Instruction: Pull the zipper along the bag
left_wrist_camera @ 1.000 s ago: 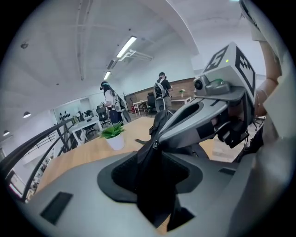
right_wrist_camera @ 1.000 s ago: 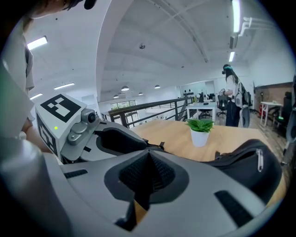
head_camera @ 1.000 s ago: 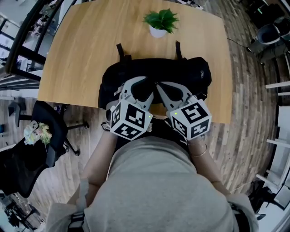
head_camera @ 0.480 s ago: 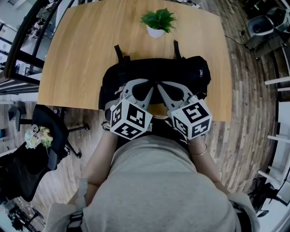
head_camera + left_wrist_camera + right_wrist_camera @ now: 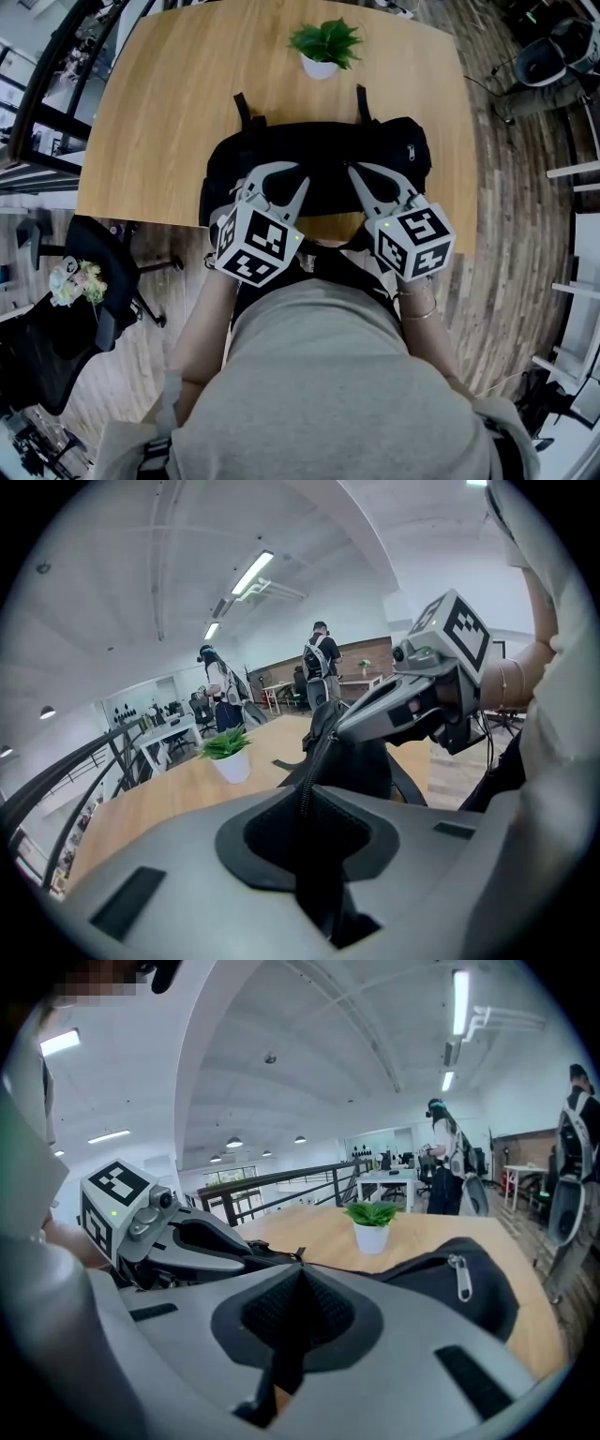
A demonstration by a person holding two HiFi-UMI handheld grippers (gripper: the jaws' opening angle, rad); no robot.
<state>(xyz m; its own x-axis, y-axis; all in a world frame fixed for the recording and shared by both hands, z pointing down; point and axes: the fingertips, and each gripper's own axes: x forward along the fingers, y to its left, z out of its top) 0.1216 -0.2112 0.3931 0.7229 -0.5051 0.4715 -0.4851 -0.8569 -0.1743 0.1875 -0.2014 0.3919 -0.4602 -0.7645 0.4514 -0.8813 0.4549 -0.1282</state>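
Left gripper (image 5: 305, 797): just closing in, now pinched on bag (image 5: 328, 155) fabric right at the zipper (image 5: 317, 752) line. Right gripper (image 5: 300, 1274): pressed shut on a small dark zipper tab (image 5: 300, 1254), set to the right of the left gripper along the same line. Bag: black, lying at middle of table's (image 5: 159, 122) near edge; nothing of its inside visible. At far edge, beyond bag: white pot (image 5: 319, 67) holding a green plant (image 5: 325, 39).
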